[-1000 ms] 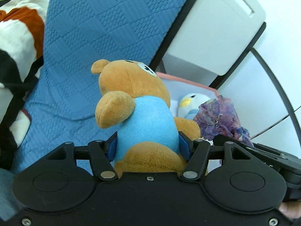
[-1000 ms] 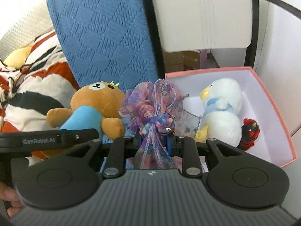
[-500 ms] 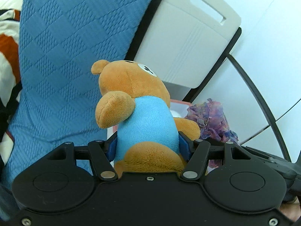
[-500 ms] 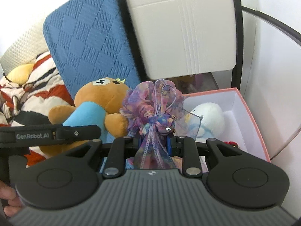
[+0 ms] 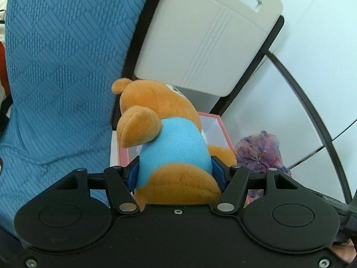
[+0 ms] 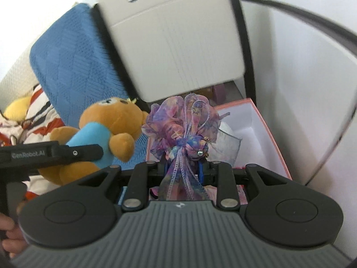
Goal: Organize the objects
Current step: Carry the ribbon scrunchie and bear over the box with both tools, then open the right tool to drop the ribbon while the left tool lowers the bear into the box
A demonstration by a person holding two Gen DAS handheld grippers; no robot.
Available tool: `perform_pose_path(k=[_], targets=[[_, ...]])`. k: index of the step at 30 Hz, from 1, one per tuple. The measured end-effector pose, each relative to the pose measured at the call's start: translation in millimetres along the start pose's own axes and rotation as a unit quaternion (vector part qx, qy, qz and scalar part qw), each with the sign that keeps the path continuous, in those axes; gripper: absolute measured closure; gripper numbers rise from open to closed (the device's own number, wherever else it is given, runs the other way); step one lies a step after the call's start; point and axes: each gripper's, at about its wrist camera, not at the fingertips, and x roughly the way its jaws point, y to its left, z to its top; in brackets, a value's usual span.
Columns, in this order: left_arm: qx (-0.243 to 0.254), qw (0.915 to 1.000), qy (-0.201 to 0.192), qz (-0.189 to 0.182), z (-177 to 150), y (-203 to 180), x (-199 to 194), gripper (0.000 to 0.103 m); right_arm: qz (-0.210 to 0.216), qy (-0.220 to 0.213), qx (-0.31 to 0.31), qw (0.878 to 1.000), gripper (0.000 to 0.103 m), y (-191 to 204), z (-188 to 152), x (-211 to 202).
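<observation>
Ahead of the jaws and to their left stands a blue quilted cushion (image 5: pixel 60 71) with a diamond weave, upright against a black-edged frame. Straight ahead and above them is a beige plastic chair back (image 6: pixel 171 44) with a slot handle near its top. To the right runs a pale white wall (image 5: pixel 316 51), brightly lit, crossed by a thin dark curved bar (image 5: pixel 312 111).
</observation>
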Motion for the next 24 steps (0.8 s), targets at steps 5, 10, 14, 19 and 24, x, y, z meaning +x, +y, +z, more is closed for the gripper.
perform_pose_path(k=[5,10,14,19,24], targets=[[-0.004,0.9998,0.007,0.015,-19.9,-4.3,24.0,0.042,-0.027,0.024,0.012,0.999,0.075,-31.4,-15.1,11.8],[-0.011,0.9991,0.024,0.033,-38.0,-5.8,47.4,0.042,-0.048,0.048,0.028,0.997,0.075,-59.4,-29.1,32.1],[-0.004,0.9985,0.034,0.043,-50.5,-12.9,59.6,0.042,-0.059,0.062,0.038,0.996,0.074,-73.7,-36.5,50.0],[0.0,0.9975,0.044,0.055,-56.9,-15.3,68.1,0.04,-0.067,0.077,0.048,0.994,0.074,-86.1,-47.1,69.1],[-0.012,0.9967,0.053,0.061,-58.7,-10.7,67.6,0.016,-0.074,0.092,0.057,0.991,0.052,-95.8,-51.8,82.1]])
